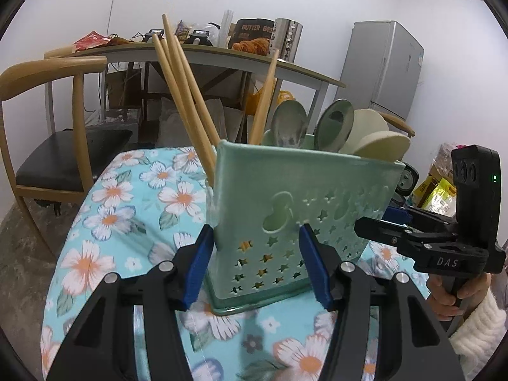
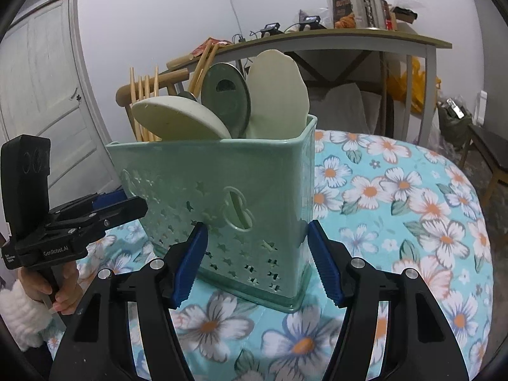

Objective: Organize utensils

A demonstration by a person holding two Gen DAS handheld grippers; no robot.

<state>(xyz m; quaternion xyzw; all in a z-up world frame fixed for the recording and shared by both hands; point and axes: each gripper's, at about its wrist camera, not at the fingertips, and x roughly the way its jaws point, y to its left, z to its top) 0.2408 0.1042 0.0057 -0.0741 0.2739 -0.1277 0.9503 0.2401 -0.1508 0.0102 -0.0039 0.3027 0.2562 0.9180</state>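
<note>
left gripper (image 1: 254, 263) apart, empty | right gripper (image 2: 257, 260) apart, empty | I risk tipping the green caddy (image 1: 298, 209), spilling chopsticks (image 1: 181, 92)

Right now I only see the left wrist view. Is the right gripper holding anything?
Observer: No. The right gripper is open, and its pads frame the near corner of the green holder without visibly pressing on it.
Operator: Any utensils lying on the cloth to that side?
Observer: None that I can see. The floral cloth right of the holder shows only its print.
Operator: What's beyond the holder's other end?
Observer: A white door.
</note>
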